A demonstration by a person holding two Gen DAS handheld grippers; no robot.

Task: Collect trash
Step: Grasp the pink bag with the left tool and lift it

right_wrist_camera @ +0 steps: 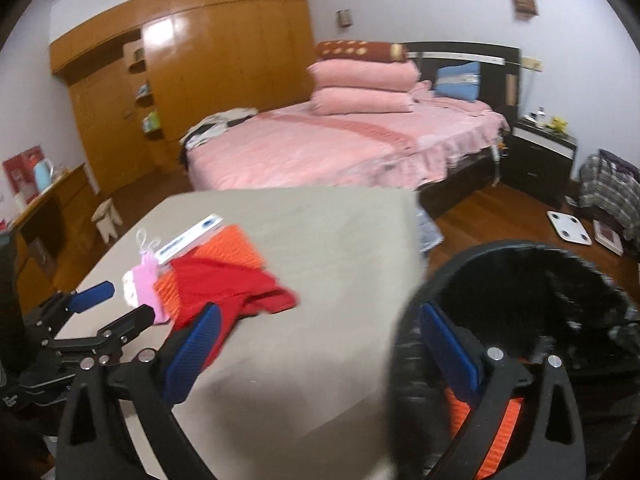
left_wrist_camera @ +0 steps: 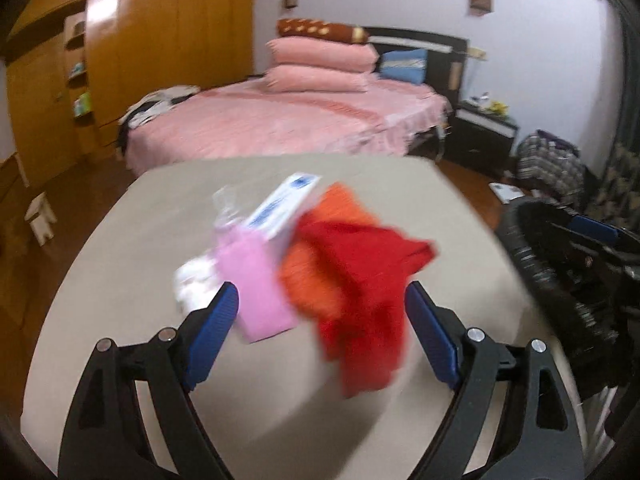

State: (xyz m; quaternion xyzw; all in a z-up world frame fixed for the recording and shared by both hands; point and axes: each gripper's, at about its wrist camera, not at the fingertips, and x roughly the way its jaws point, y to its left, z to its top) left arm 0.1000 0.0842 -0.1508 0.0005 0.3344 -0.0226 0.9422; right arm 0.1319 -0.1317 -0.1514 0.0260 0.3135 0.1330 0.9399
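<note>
A pile of trash lies on the beige table (left_wrist_camera: 132,360): a red cloth (left_wrist_camera: 360,284), an orange ribbed piece (left_wrist_camera: 316,284), a pink card (left_wrist_camera: 256,284), a white-and-blue packet (left_wrist_camera: 280,204), clear plastic (left_wrist_camera: 226,206) and a white crumpled bit (left_wrist_camera: 194,282). My left gripper (left_wrist_camera: 322,304) is open just in front of the pile, its fingers either side of the pink card and red cloth. My right gripper (right_wrist_camera: 320,324) is open and empty at the table's right edge, beside a black trash bin (right_wrist_camera: 520,280) with an orange piece (right_wrist_camera: 500,432) inside. The pile (right_wrist_camera: 224,280) and left gripper (right_wrist_camera: 120,304) also show in the right wrist view.
A pink bed (right_wrist_camera: 340,144) with stacked pillows stands beyond the table. A wooden wardrobe (right_wrist_camera: 200,60) is at the back left, a dark nightstand (right_wrist_camera: 544,152) at the right. A small stool (right_wrist_camera: 106,220) and a white scale (right_wrist_camera: 568,226) sit on the wooden floor.
</note>
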